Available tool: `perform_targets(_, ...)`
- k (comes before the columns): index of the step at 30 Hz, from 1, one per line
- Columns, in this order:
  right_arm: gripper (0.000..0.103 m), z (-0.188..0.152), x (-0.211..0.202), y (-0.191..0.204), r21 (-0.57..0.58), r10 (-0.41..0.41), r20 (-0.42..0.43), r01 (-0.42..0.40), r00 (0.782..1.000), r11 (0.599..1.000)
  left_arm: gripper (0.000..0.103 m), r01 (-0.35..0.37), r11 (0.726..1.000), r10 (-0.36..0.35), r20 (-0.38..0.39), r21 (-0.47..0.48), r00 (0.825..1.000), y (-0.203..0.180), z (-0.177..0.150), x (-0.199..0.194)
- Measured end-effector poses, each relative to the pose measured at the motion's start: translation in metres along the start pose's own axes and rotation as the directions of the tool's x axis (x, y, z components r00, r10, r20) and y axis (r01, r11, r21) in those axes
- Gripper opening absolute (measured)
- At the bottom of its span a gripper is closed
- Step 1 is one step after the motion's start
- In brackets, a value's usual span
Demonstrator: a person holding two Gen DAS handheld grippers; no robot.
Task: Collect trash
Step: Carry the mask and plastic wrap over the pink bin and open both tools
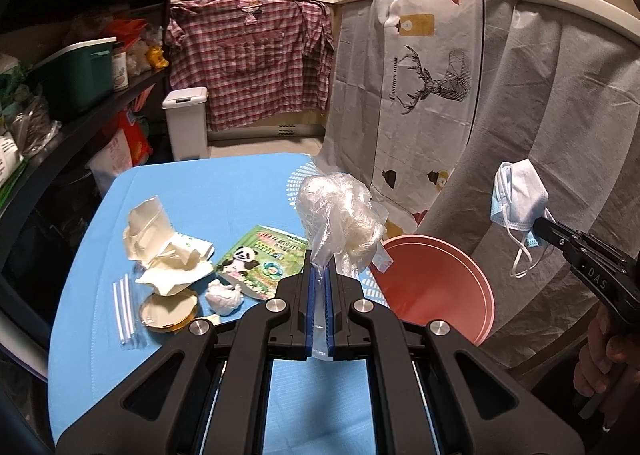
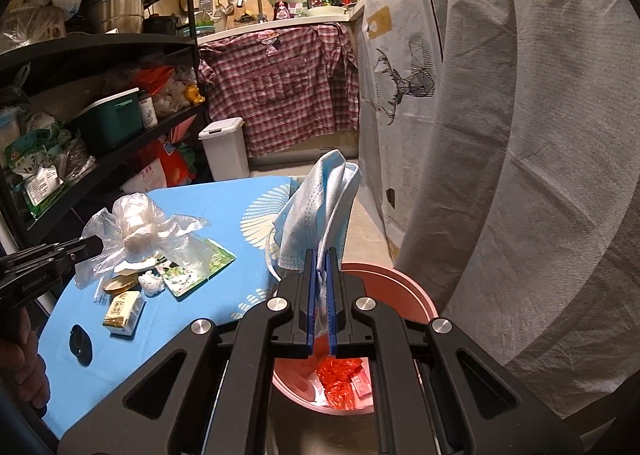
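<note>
Red scraps already lie in the pink bin [image 2: 404, 287], so the collecting is under way; plenty is left on the table [image 1: 192, 191] — crumpled paper [image 1: 168, 251], a panda packet [image 1: 256, 259], a gold lid [image 1: 168, 311], straws [image 1: 122, 307], a small carton [image 2: 124, 309]. The right gripper [image 2: 320, 291] has its fingers pinched on a blue mask [image 2: 320, 207], hanging right above the bin; the left gripper [image 1: 320, 303] has its fingers clamped on a clear bag [image 1: 340, 215], above the table edge, just beside the bin.
</note>
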State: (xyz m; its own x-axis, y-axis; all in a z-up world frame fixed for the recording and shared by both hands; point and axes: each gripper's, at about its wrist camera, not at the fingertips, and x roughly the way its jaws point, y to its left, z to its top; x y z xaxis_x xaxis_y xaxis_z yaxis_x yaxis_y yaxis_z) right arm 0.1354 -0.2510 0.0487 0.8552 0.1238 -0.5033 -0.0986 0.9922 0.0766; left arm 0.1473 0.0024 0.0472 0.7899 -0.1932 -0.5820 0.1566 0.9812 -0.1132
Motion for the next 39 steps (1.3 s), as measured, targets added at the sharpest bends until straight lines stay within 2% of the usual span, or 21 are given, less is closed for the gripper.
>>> perform_targets(9,0.005,-0.002,0.004,-0.014,0.030,-0.047,-0.023,0.048,0.999,0.998,0.004,0.031,0.999,-0.031,-0.014,0.020,0.999,-0.021,0.001,0.011)
perform_targets(23,0.005,-0.004,0.017,-0.029,0.057,-0.065,-0.060,0.069,0.996,0.996,0.004,0.082,0.994,-0.077,-0.072,0.076,0.994,-0.069,-0.004,0.046)
perform_targets(33,0.005,-0.003,0.023,-0.031,0.052,-0.073,-0.067,0.077,0.995,0.996,0.004,0.109,0.990,-0.102,-0.084,0.086,0.991,-0.083,0.000,0.061)
perform_targets(37,0.009,-0.004,0.024,-0.033,0.060,-0.082,-0.073,0.087,0.994,0.994,0.004,0.126,0.990,-0.120,-0.083,0.071,0.989,-0.082,0.005,0.065)
perform_targets(38,0.013,-0.004,0.025,-0.035,0.064,-0.086,-0.078,0.091,0.993,0.994,0.005,0.145,0.987,-0.138,-0.090,0.068,0.986,-0.083,0.006,0.067)
perform_targets(39,0.024,-0.005,0.027,-0.036,0.068,-0.087,-0.085,0.093,0.993,0.993,0.005,0.159,0.985,-0.152,-0.098,0.069,0.983,-0.086,0.006,0.069)
